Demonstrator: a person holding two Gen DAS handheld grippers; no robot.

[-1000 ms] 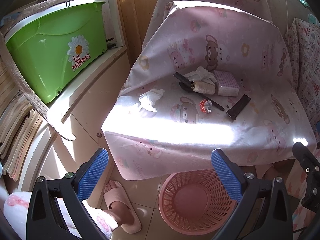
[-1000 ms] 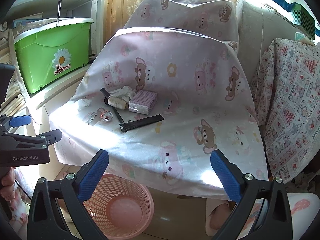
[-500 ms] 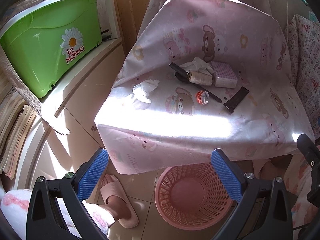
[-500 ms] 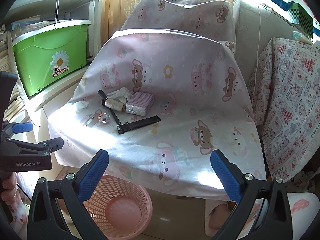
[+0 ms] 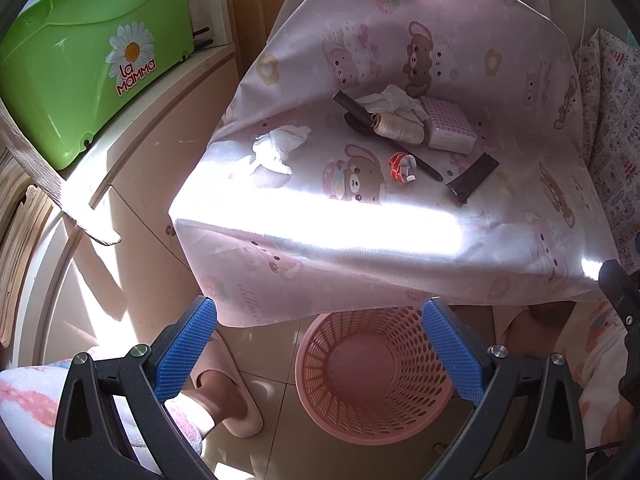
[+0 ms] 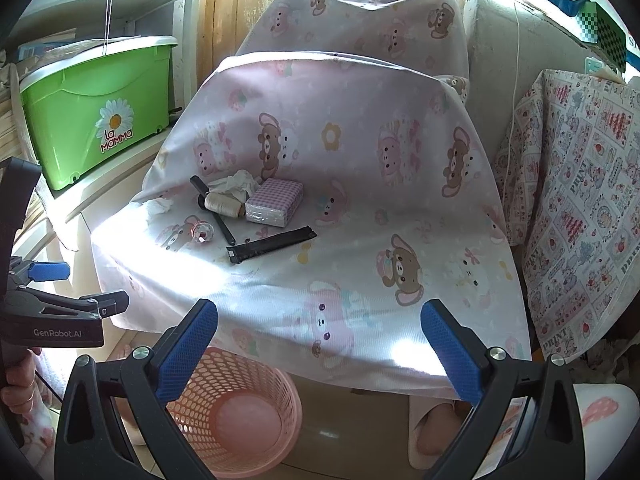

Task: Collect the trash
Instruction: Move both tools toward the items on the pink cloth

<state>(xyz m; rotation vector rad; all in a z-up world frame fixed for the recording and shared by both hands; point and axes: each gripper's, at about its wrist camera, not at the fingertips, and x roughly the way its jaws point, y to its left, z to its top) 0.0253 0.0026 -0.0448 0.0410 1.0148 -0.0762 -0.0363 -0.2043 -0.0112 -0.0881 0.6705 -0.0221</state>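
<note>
A crumpled white tissue point(image 5: 276, 148) lies on the pink bear-print cloth point(image 5: 500, 60) near its left edge; it also shows in the right wrist view point(image 6: 158, 208). A second crumpled tissue point(image 5: 390, 98) lies behind a thread spool point(image 5: 398, 130). A small red-and-white wrapper point(image 5: 402, 166) lies near the middle. An empty pink mesh basket point(image 5: 372, 376) stands on the floor below the cloth's front edge. My left gripper point(image 5: 320, 344) is open and empty above the basket. My right gripper point(image 6: 320, 344) is open and empty before the cloth's front edge.
A purple checked tissue pack point(image 5: 448, 126), a black strap point(image 5: 472, 178) and a long black tool point(image 5: 384, 136) lie on the cloth. A green storage box point(image 5: 88, 56) stands on a cabinet at left. A slippered foot point(image 5: 224, 396) is beside the basket.
Both grippers have drawn back and lifted a little, so the cloth and its objects sit farther away in view. Both stay open and empty.
</note>
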